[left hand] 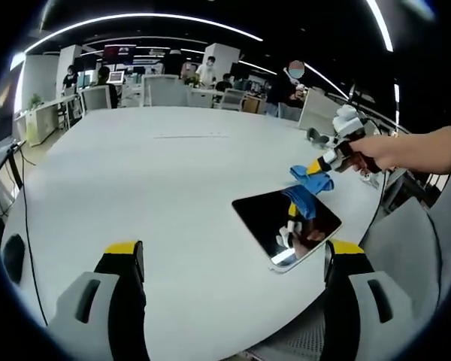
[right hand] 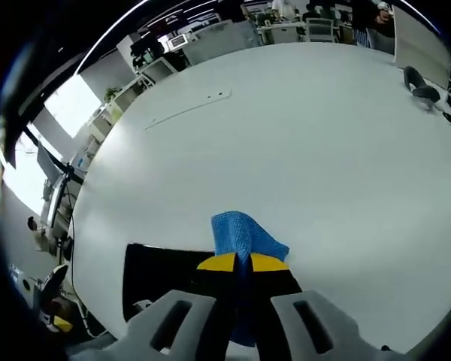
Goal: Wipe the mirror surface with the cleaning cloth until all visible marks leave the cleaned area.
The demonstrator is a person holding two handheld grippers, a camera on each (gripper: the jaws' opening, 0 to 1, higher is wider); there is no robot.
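The mirror [left hand: 286, 226], a dark rectangular slab with a pale rim, lies flat on the white table [left hand: 158, 195] near its edge, ahead of and between the left hand-held gripper's [left hand: 233, 256] jaws, nearer the right one; those jaws stand wide apart with nothing between them. The blue cloth [left hand: 307, 186] rests against the mirror's far side, pinched by the right hand-held gripper [left hand: 317, 167], which comes in from the right, held by a person's hand [left hand: 383, 154]. From the right gripper view, the cloth [right hand: 240, 237] bunches up just beyond the yellow tips of the right hand-held gripper [right hand: 237, 263], whose jaws are closed together on it, and the mirror [right hand: 161, 274] shows as a black panel under and to the left of those jaws. The left gripper view adds reflections in the glass, and office chairs [left hand: 165, 90] and people [left hand: 286, 86] beyond the far side of the table. The right gripper view takes in a small dark object [right hand: 421, 79] lying far off to the right.
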